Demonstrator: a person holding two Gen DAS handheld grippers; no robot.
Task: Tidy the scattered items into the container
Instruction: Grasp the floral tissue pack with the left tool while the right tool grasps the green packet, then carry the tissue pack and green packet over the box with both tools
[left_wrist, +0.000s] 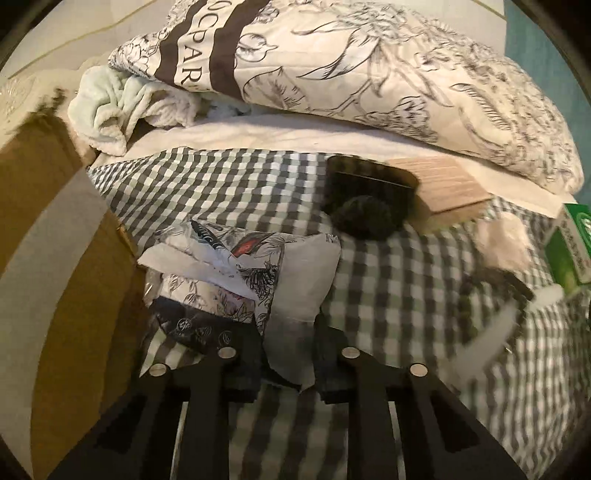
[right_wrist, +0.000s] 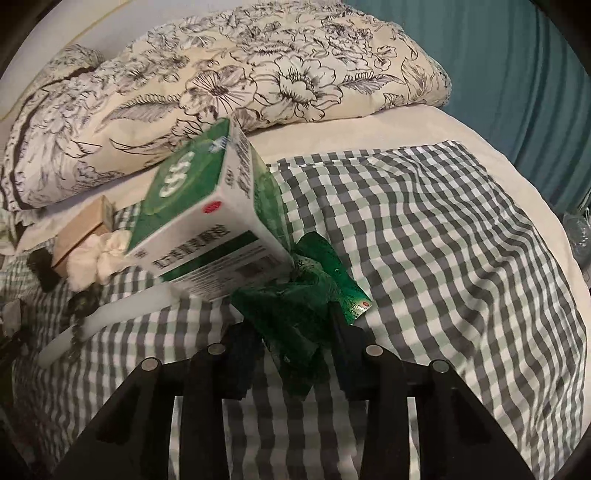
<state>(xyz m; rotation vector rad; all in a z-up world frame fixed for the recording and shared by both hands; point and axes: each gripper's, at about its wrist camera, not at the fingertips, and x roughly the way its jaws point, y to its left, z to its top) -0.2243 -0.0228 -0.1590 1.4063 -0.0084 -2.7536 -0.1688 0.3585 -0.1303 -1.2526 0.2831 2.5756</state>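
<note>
Left gripper (left_wrist: 288, 360): jaws clamp floral packet (left_wrist: 236, 273).
Right gripper (right_wrist: 291, 354): jaws pinch green wrapper (right_wrist: 295, 314); green box (right_wrist: 207, 221) at 11 o'clock.

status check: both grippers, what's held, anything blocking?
Left gripper shut on floral packet. Right gripper shut on green wrapper; green box tilted just ahead. Cardboard box at left, path looks open.
</note>
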